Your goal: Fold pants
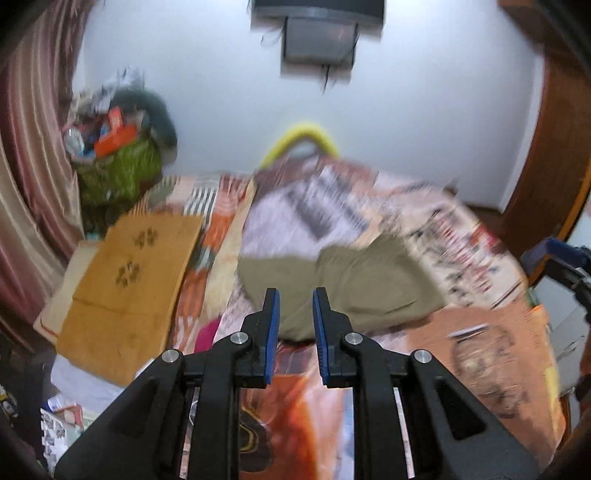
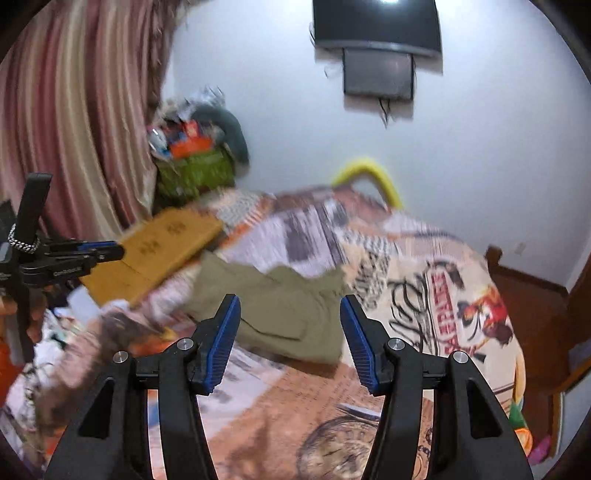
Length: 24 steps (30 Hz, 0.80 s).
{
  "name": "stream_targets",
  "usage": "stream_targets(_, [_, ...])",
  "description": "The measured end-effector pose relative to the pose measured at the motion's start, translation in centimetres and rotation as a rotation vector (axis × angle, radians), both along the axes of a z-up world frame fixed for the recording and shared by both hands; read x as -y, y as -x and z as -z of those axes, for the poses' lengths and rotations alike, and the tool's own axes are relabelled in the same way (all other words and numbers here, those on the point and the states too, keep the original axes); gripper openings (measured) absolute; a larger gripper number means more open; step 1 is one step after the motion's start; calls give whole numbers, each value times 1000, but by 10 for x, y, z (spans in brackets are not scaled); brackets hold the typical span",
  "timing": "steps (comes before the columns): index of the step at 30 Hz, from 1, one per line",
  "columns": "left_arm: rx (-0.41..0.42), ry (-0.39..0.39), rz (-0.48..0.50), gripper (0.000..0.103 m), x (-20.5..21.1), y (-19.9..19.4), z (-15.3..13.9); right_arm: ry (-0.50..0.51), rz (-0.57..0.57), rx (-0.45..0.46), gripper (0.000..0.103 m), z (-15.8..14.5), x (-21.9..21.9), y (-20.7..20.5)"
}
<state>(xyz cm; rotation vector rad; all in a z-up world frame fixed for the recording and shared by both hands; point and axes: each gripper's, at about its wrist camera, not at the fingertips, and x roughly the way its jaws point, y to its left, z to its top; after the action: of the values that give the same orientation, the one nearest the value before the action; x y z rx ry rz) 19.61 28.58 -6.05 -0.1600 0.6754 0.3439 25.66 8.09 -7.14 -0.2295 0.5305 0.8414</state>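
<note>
— While both tools hung above the bed, what were their fingers doing?

— The left gripper (image 1: 296, 317) had its blue pads a narrow gap apart with nothing between them. The right gripper (image 2: 290, 328) stood spread much wider, also empty. Neither touched any cloth.

— And the pants?

— The olive pants (image 1: 343, 284) lay folded into a compact bundle on the patterned bedspread (image 1: 476, 332), just beyond the fingertips in both views. From the right wrist, the left gripper (image 2: 85, 254) showed at the left edge, well apart from the pants (image 2: 280, 314).

— What lay around them?

— Left of the pants, a flattened cardboard box (image 1: 129, 291) rested on the bed's left side. Farther back, a green bag (image 2: 195, 173) stuffed with odds and ends sat against a striped curtain (image 2: 74, 110). Something yellow and curved (image 1: 299, 138) rose behind the bedding. On the far white wall hung a dark screen (image 2: 376, 26). Much was blurred.
</note>
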Motion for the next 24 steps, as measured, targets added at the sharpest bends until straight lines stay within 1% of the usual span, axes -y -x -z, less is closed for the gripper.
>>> stream_targets(3, [97, -52, 25, 18, 30, 31, -40, -61, -16, 80, 52, -31, 12, 35])
stream_targets(5, [156, -70, 35, 19, 49, 51, -61, -100, -17, 118, 52, -47, 19, 56])
stream_targets(8, [244, -74, 54, 19, 73, 84, -87, -173, -17, 165, 52, -67, 35, 84])
stream_targets(11, [310, -100, 67, 20, 97, 115, -104, -234, -13, 202, 52, -82, 49, 109])
stream_targets(13, [345, -98, 91, 20, 111, 132, -111, -263, -1, 237, 52, -89, 58, 128])
stream_targets(15, [381, -103, 113, 20, 127, 152, -118, -287, -10, 252, 52, -93, 63, 142])
stream_targets(18, [430, -155, 108, 20, 150, 178, -126, -314, -7, 280, 52, -95, 70, 163])
stream_targets(19, [441, -162, 111, 22, 155, 185, -128, -324, -1, 288, 52, -95, 70, 167])
stream_targets(20, [456, -163, 117, 30, 161, 193, -129, -340, 4, 291, 52, -95, 72, 173])
stream_targets(21, [465, -163, 120, 34, 165, 198, -130, -353, 0, 287, 52, -95, 74, 178])
stream_targets(22, [474, -169, 117, 45, 169, 204, -131, -362, -4, 282, 52, -96, 75, 182])
stream_targets(23, [487, -182, 111, 54, 173, 210, -132, -365, -1, 283, 52, -96, 77, 184])
stream_targets(24, [497, -193, 105, 55, 176, 214, -132, -366, 6, 287, 52, -96, 78, 188])
